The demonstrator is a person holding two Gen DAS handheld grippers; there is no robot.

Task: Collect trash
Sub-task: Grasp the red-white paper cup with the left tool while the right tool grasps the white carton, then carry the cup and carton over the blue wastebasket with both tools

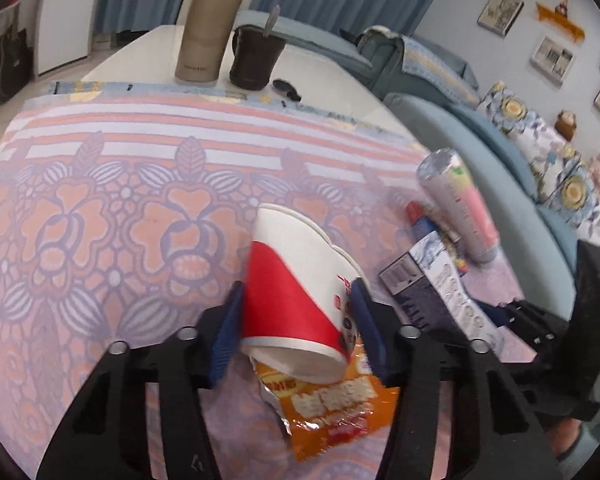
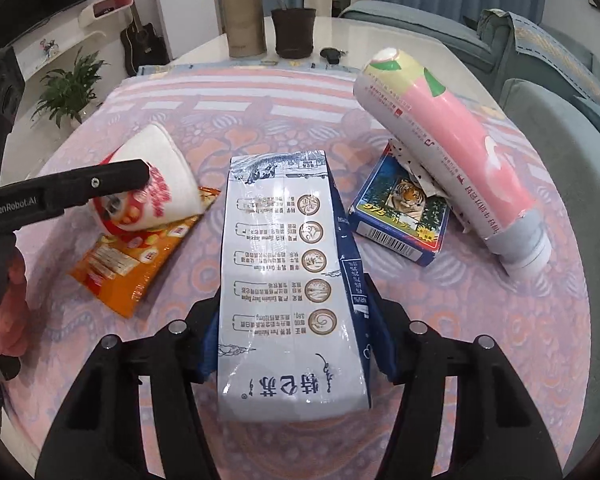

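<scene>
Trash is scattered on the patterned cloth (image 2: 480, 320): the left gripper (image 1: 298, 324) pinches the paper cup (image 1: 292, 292), the right gripper (image 2: 296, 336) clamps the milk carton (image 2: 284, 264). Snack wrapper (image 2: 136, 256) at nine o'clock, card box (image 2: 396, 216) and pink bottle (image 2: 460, 152) at two o'clock remain uncollected.

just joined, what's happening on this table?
A person with two handheld grippers is collecting trash. The left gripper is clamped on a red-and-white paper cup above an orange snack wrapper. The right gripper is clamped on a milk carton. A pink bottle leans on a card box.
</scene>
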